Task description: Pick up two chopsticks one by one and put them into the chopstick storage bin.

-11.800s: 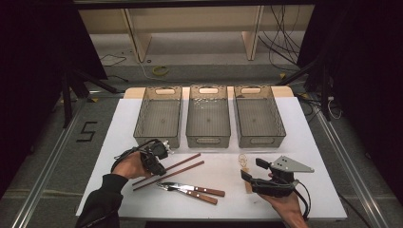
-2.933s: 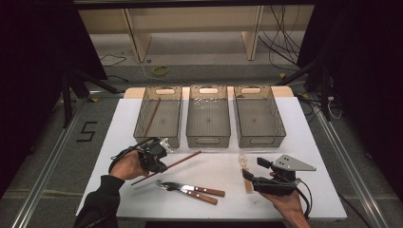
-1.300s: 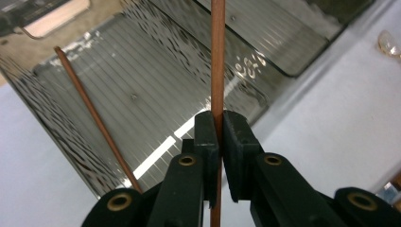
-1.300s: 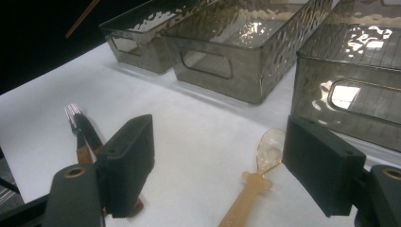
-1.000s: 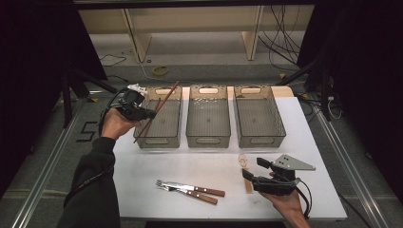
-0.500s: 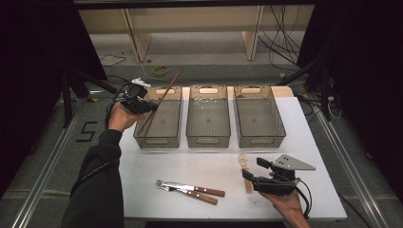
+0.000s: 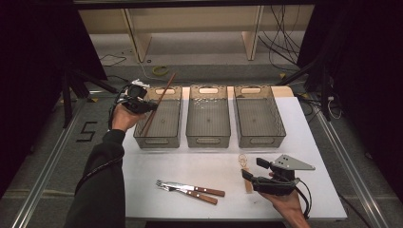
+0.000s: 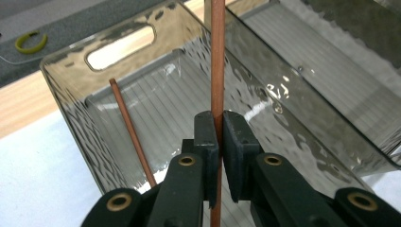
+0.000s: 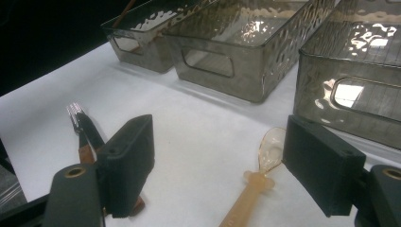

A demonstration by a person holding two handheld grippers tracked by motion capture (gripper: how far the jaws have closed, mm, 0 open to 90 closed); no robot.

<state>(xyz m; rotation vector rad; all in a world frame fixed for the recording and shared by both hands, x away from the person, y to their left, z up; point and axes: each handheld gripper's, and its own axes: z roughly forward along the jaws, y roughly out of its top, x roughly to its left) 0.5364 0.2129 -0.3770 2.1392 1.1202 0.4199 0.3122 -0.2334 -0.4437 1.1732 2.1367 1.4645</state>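
A "5" point(image 7: 87, 131) marks the floor beside the white table point(image 7: 313, 142). Left gripper point(image 8: 217, 137) clamps a chopstick point(image 8: 217, 56) over the left bin point(image 8: 71, 90), where another chopstick point(image 8: 130, 127) lies; right gripper point(image 9: 217, 165) gapes.

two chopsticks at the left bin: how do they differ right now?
Held chopstick is pinched between the left gripper pads; the other chopstick is gripped by nothing.
The held chopstick hangs above the left bin, poking past its rim; the other chopstick is already inside it, leaning against the bin's side wall.
Shared: both are thin, reddish-brown sticks of the same look.
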